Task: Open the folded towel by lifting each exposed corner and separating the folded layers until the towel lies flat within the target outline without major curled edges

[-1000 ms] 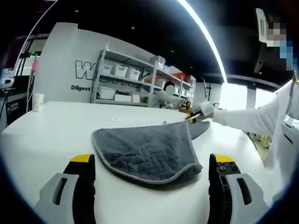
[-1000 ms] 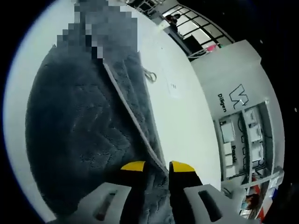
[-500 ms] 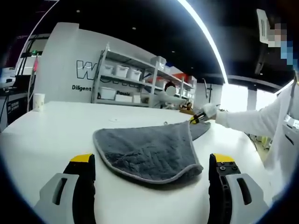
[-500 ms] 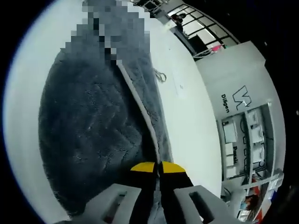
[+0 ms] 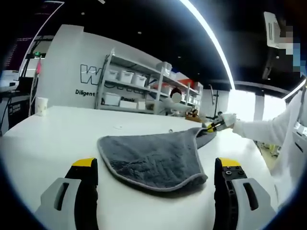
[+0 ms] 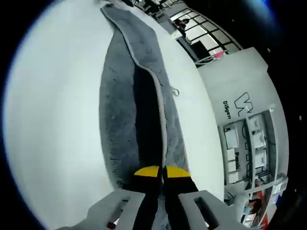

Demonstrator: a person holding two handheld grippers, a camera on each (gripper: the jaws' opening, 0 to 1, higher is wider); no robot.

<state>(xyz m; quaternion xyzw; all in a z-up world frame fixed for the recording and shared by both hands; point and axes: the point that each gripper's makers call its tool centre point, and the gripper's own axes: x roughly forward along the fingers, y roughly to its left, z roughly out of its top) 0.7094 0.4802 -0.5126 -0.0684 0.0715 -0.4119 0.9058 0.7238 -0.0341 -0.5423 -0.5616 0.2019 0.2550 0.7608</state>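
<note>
towel (image 5: 156, 155) lies folded on the white table (image 5: 53, 139), ahead of and between the left gripper's jaws, apart from them | left gripper (image 5: 156, 191) wide open, holding nothing | right gripper (image 6: 160, 171) pinched closed on the towel's far corner, raising its top layer | small loop (image 6: 176, 92) at the towel's edge

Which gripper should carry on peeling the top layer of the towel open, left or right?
Right. The right gripper is shut on the towel at its far corner, with the top layer raised. The left gripper is open, short of the near folded edge, gripping nothing.
</note>
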